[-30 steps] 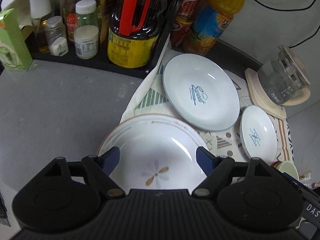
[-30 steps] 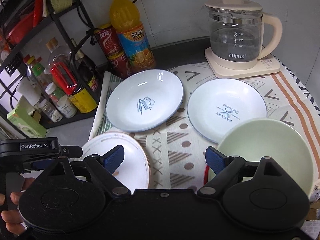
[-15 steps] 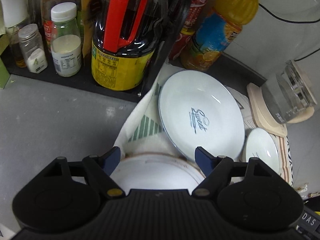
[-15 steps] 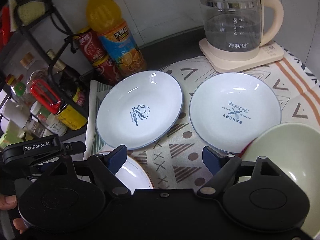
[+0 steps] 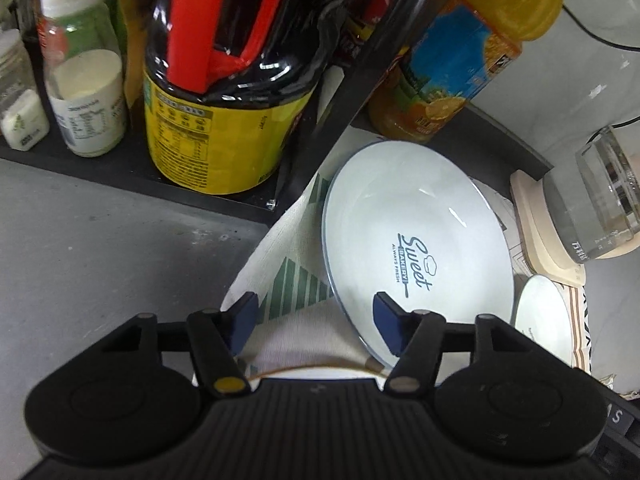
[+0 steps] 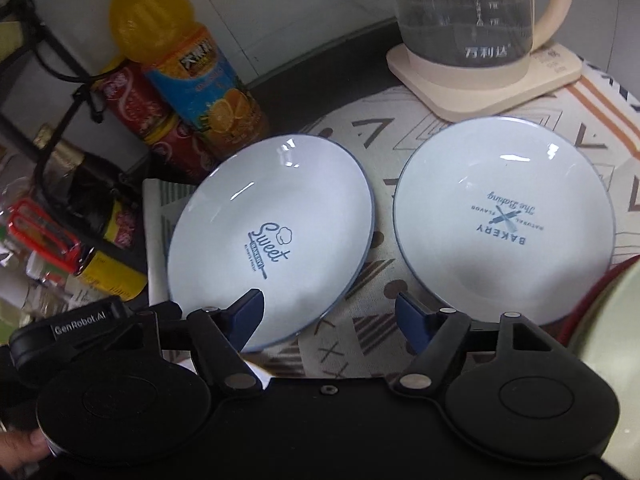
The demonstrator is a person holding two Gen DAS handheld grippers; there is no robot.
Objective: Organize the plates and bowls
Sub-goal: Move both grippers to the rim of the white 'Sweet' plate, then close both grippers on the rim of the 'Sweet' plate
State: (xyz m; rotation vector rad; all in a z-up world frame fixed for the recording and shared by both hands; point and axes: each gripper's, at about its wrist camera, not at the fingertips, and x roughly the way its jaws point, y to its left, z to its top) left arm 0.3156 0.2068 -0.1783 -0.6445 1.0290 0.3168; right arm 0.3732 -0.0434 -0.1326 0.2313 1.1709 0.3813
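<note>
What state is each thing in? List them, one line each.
Sweet plate: empty, flat on the cloth.
Bakery plate: empty, flat on the cloth.
Green bowl: upright, only its rim visible.
Kettle: on its base.
Left gripper: jaws closing, nothing gripped.
Right gripper: jaws closing, nothing gripped.

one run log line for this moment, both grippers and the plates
left gripper: closing, nothing gripped | right gripper: closing, nothing gripped | Sweet plate, Bakery plate: on cloth, apart
</note>
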